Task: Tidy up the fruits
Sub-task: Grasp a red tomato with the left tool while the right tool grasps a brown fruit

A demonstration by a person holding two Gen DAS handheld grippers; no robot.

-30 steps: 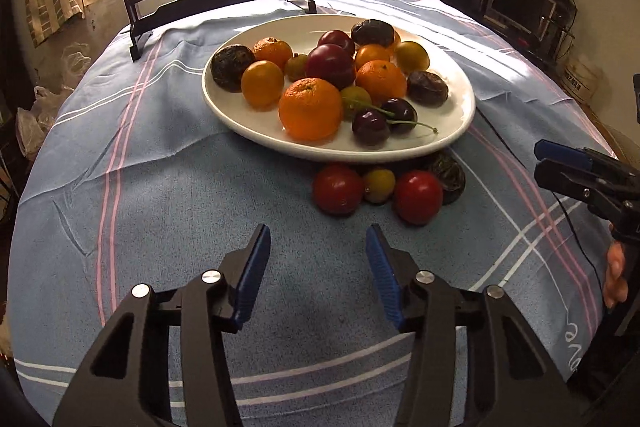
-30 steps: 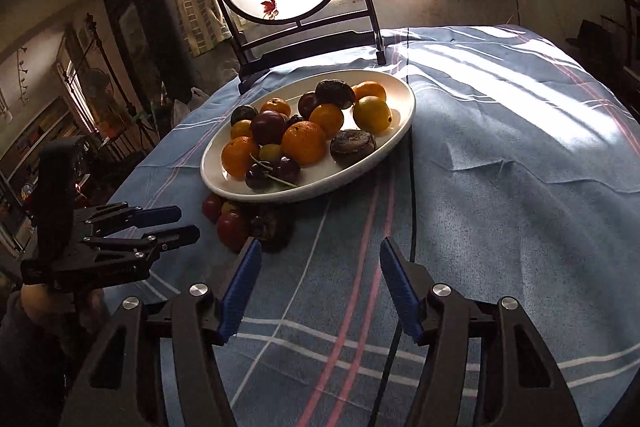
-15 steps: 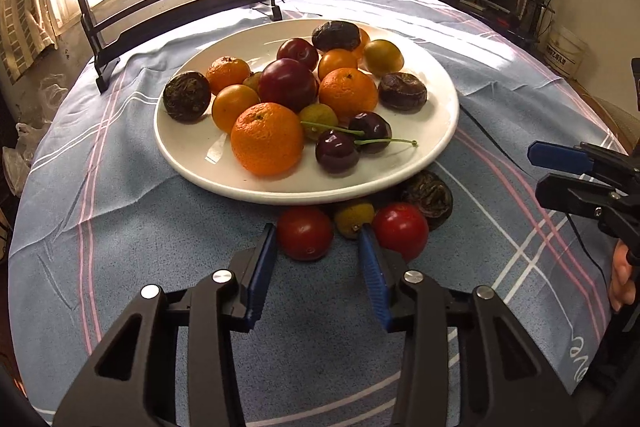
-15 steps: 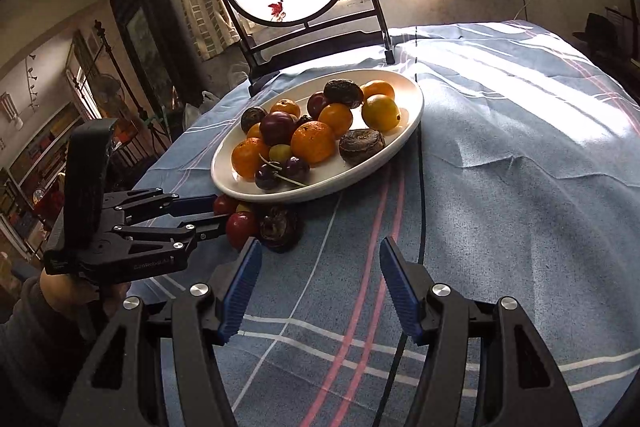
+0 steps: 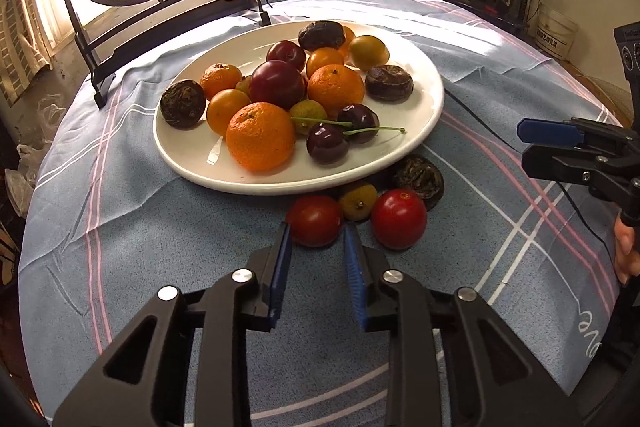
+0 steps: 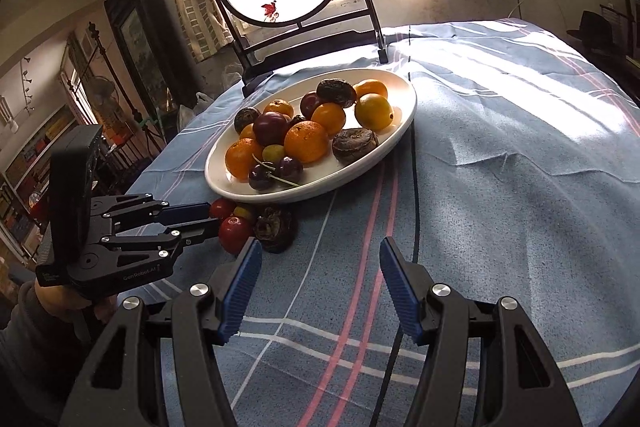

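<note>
Fruit on plate: oranges, plums, cherries and dark wrinkled fruits heaped on the white plate (image 5: 192,151); this reads as the collecting place, so I treat it as the goal.
Strays: four pieces on the blue tablecloth (image 5: 140,247) just off the plate's near rim; left tomato (image 5: 314,221), small yellow-green fruit (image 5: 358,201), right tomato (image 5: 399,219), dark wrinkled fruit (image 5: 420,179).
Left gripper (image 5: 316,247): jaws narrow and just closing; left tomato sits at the tips, one pad either side; contact not certain, so I log no grip yet.
Right gripper (image 6: 320,285): jaws about half open, nothing between them; held back over bare cloth, I judge to keep clear of the left's reach.
Next: I close fully on the left tomato; lift to plate.
</note>
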